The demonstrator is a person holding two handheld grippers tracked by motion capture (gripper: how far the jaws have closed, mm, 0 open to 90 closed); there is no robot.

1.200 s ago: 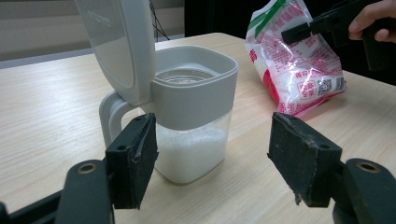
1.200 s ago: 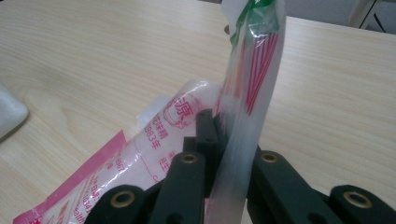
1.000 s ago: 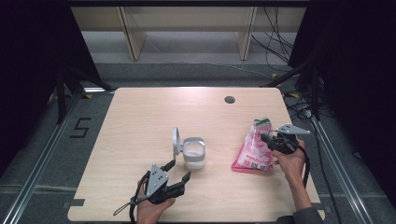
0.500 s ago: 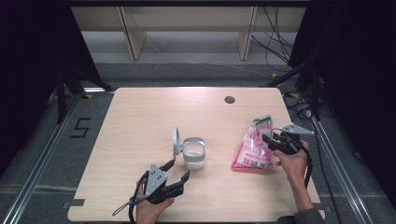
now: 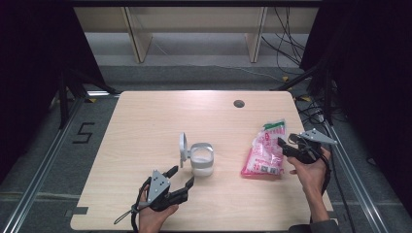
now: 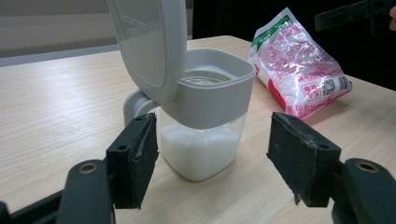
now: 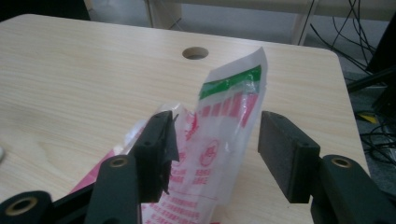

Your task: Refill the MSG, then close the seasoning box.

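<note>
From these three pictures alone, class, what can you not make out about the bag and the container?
- Print on the pink bag: too small in the high view; cut off by the bottom edge and the right gripper in its own view.
- Container interior: partly hidden behind its raised lid in the left gripper view.
- Bag's contents: cannot tell.

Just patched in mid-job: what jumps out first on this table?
The pink and white bag lying near the table's right edge, its top end sticking up between the right gripper's jaws, which have just been opening. Next, mid-table, the clear container part full of white powder, its grey lid flipped up, straight ahead of the open left gripper.
</note>
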